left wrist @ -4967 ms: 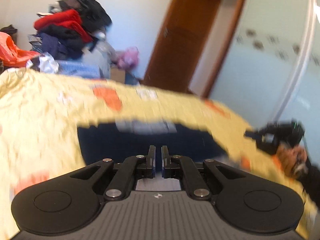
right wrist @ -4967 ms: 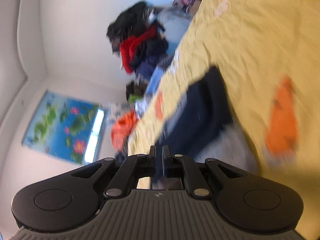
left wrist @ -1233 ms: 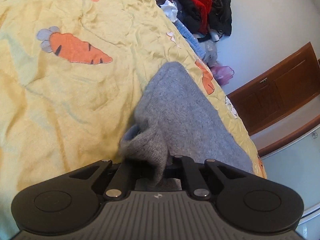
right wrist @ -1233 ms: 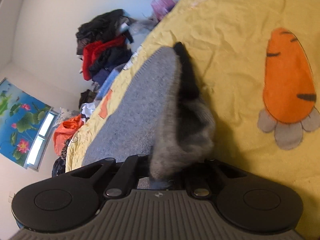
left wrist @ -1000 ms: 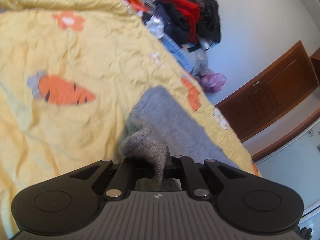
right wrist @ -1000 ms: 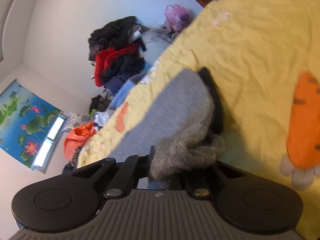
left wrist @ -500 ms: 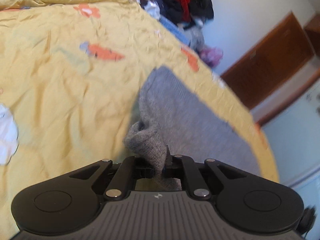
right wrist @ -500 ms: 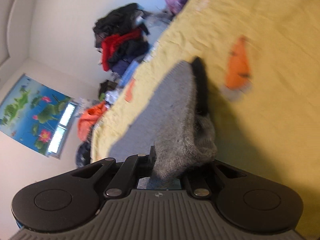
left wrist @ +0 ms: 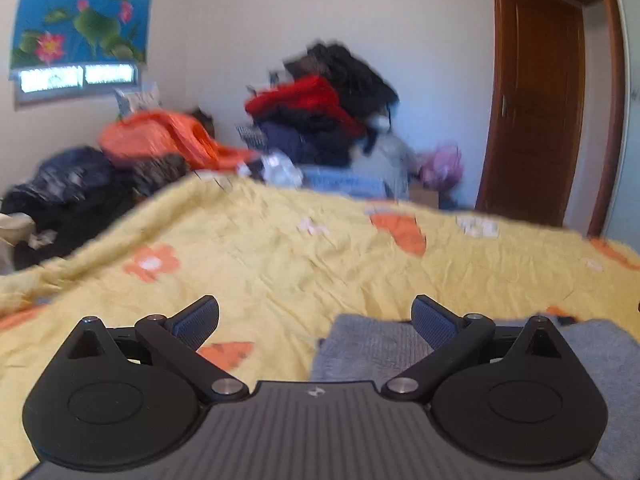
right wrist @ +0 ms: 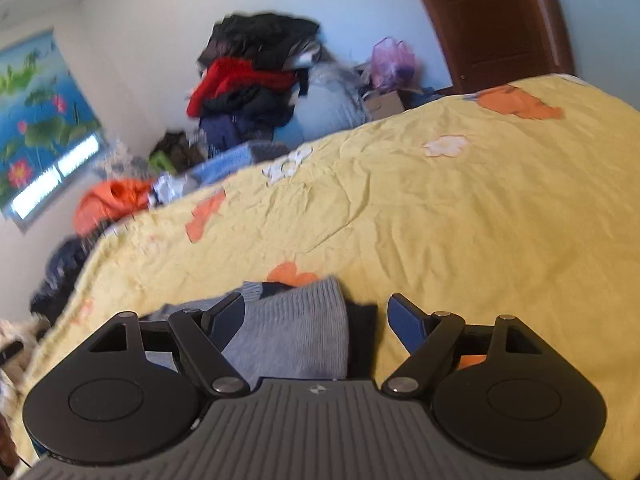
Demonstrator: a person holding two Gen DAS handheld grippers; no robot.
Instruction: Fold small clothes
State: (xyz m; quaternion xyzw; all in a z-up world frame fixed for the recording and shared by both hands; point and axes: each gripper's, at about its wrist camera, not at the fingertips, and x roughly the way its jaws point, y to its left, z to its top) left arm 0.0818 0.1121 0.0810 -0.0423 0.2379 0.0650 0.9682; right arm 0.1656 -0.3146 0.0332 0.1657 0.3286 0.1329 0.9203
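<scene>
**Both corners let go: the fold now has to hold on its own**

We have both tools open and holding nothing. Our left gripper stands spread as wide as it goes, its jaws having just swung apart, and nothing lies between them but bedspread and the near edge of the grey knit garment. Our right gripper has just been opening too, not quite as far; the garment shows below the gap, but the pads sit clear of it.

The garment lies on the yellow bedspread, just under and ahead of both tools, with a dark layer showing along its right edge in the right wrist view.

What worries us from here:

- The knit is soft and springy, so we judge the released edge may creep or bunch up and spoil the fold.
- The open fingers are low and near the cloth, so a careless sideways pull could snag it and drag it askew.
- The bedspread is wrinkled and slack, so pressing down could shift the garment with it.
- Both views are blurred, so we cannot tell whether the edges line up.
</scene>
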